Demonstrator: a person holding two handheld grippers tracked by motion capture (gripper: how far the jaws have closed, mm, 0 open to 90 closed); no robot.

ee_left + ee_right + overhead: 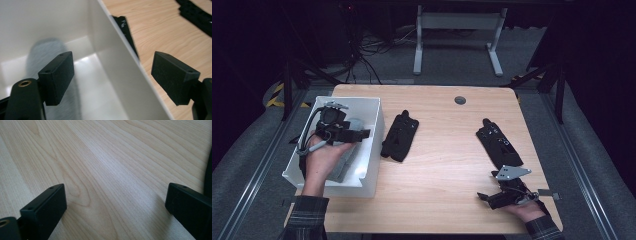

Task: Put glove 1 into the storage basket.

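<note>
A white bin (373, 150) stands at the table's left edge with a grey cloth item (343, 162) lying in it. My left gripper (358, 134) hovers over the bin, jaws wide apart with nothing between them. In the left gripper view the gripper (112, 72) straddles the bin's right wall (117, 50), and the grey item (46, 50) lies blurred below. A flat black item (399, 136) lies just right of the bin, and a second black item (499, 145) lies farther right. My right gripper (486, 197) rests open near the front right, over bare wood (115, 202).
The wooden table (447, 165) has a round grommet (460, 100) near its far edge. Beyond it stand a white desk frame (457, 30) and cables on the grey floor. The first black item (126, 30) shows just past the bin wall.
</note>
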